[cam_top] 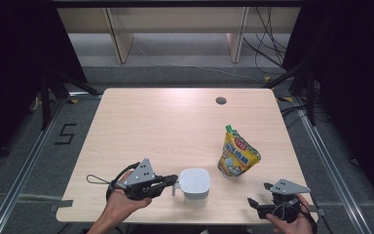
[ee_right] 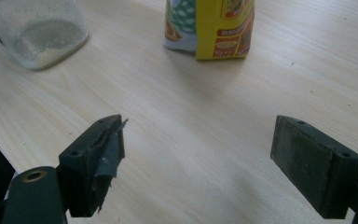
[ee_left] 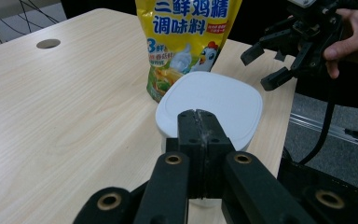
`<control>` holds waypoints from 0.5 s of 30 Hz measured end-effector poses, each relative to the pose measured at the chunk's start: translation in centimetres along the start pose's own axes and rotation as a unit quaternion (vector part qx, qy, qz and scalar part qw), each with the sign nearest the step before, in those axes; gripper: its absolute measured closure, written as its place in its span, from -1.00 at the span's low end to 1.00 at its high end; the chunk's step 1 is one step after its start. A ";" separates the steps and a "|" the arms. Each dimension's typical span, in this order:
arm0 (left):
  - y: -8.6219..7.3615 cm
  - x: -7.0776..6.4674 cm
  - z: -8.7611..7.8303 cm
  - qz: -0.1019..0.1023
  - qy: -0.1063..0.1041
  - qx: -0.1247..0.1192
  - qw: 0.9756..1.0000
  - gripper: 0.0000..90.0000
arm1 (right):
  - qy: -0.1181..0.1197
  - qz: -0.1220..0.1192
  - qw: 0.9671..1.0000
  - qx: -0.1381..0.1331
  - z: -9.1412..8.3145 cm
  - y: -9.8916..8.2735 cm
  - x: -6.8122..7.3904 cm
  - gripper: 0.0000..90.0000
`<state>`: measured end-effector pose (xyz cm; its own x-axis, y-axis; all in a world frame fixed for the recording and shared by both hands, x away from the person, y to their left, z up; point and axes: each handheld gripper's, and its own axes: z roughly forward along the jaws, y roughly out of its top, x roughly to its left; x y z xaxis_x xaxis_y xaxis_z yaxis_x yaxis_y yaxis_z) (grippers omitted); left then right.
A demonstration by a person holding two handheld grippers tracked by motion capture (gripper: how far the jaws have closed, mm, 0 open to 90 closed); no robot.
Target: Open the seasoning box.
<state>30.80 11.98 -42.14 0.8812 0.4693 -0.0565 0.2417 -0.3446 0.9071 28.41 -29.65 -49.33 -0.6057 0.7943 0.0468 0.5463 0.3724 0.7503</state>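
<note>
A clear container with a white lid (cam_top: 195,183) stands near the table's front edge; in the right gripper view the clear container (ee_right: 37,32) has pale granules in its bottom. My left gripper (cam_top: 171,181) reaches it from the left, and its jaws are pressed together at the lid's near rim (ee_left: 198,116). A small handle (cam_top: 175,189) juts from the container right at the tips; I cannot make out whether it is pinched. A yellow seasoning pouch (cam_top: 237,155) stands upright just behind and to the right. My right gripper (cam_top: 254,204) hovers low at the front right corner, open with nothing between its jaws (ee_right: 198,154).
The light wooden table (cam_top: 165,126) has a round cable hole (cam_top: 220,101) at the back. Its front edge runs close under both hands. Black frame legs and cables stand on the floor beyond the table.
</note>
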 end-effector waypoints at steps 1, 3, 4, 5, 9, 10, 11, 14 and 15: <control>0.1 0.0 0.1 -0.001 0.003 0.003 1.000 0.97 | -0.005 -0.015 1.000 -0.005 0.0 0.0 -0.2 -0.59; 0.3 0.0 0.3 0.000 0.000 0.000 1.000 0.97 | -0.004 -0.011 1.000 -0.004 0.0 0.0 -0.2 -0.59; 0.3 0.0 0.3 -0.005 0.005 0.005 1.000 0.97 | -0.005 -0.011 1.000 -0.006 0.0 0.0 -0.2 -0.59; 0.3 0.0 0.5 -0.007 0.003 0.000 1.000 0.97 | -0.005 -0.011 1.000 -0.006 0.0 0.0 -0.2 -0.59; 0.4 -0.1 1.0 -0.003 -0.002 0.005 1.000 0.97 | 0.002 0.001 1.000 -0.008 0.0 0.0 0.1 -0.58; 0.4 -0.1 1.1 -0.004 -0.005 0.006 1.000 0.97 | -0.001 -0.008 1.000 -0.009 -0.1 0.1 0.1 -0.54; 0.4 -0.1 1.2 -0.001 -0.005 0.009 1.000 0.97 | -0.001 -0.008 1.000 -0.009 -0.1 0.1 0.1 -0.54; 0.4 0.0 1.5 -0.002 -0.009 0.011 1.000 0.97 | 0.010 -0.002 1.000 -0.022 -0.1 0.2 0.4 -0.45; 0.3 -0.1 1.6 -0.009 -0.003 0.011 1.000 0.97 | 0.004 -0.019 1.000 -0.023 -0.2 0.2 0.2 -0.43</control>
<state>31.47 10.55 -42.48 0.8791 0.4708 -0.0748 0.2663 -0.3549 0.8962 28.32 -29.52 -49.01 -0.6297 0.7765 0.0233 0.4966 0.3793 0.7807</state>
